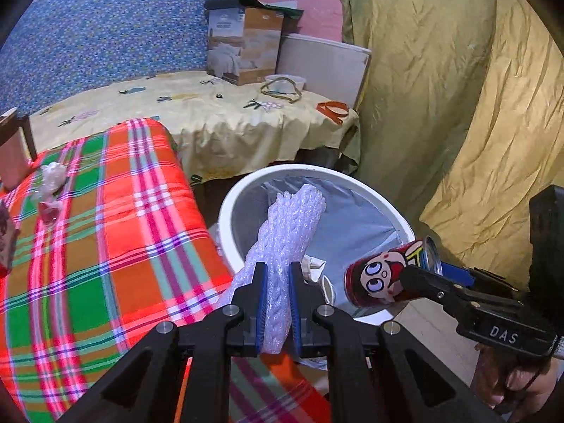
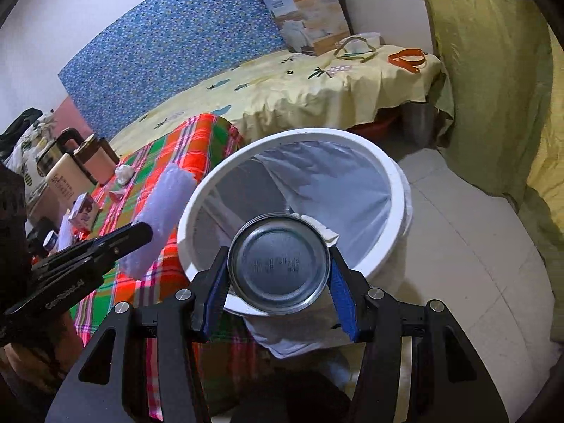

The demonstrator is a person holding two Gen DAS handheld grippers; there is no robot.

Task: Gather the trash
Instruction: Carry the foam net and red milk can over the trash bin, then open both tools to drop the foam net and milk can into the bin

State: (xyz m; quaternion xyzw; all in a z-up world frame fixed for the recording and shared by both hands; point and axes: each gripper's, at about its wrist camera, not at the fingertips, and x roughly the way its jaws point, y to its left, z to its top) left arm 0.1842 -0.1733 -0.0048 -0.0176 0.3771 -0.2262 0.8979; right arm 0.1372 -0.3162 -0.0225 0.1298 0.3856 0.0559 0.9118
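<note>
Gripping a roll of white bubble wrap (image 1: 282, 246), the left gripper (image 1: 277, 275) is pinching it between its blue pads (image 1: 261, 303), jaws drawn close on the soft plastic; the roll is sticking forward and up past the fingertips, its far end hanging over the near-left rim of the white trash bin (image 1: 246, 190). Left of that, a table under a red, green and orange plaid cloth (image 1: 105, 229) is carrying more scraps: a crumpled white wad (image 1: 53, 173) and a small clear wrapper (image 1: 49, 208) are lying near its far left edge. Beyond the plaid cloth, a yellow printed cloth (image 1: 211, 112) is covering a second surface, with a cardboard box (image 1: 243, 49) standing at its back and an orange strap (image 1: 333, 109) lying near its right corner. Moving right, the bin is sitting on the floor just beside the plaid table, lined with a pale bag, and some white paper (image 1: 313, 264) is lying inside it. Further right, the right gripper (image 2: 278, 275) is clamping a drink can (image 2: 278, 264) by its sides, jaws standing wide around the can's body; from the left wrist view the can (image 1: 384, 275) is showing a cartoon face and tilting over the bin's near-right rim. A hand (image 1: 518, 380) is wrapping the right gripper's handle at the lower right, and a draped yellow-green curtain (image 1: 458, 105) is filling the right side.
</note>
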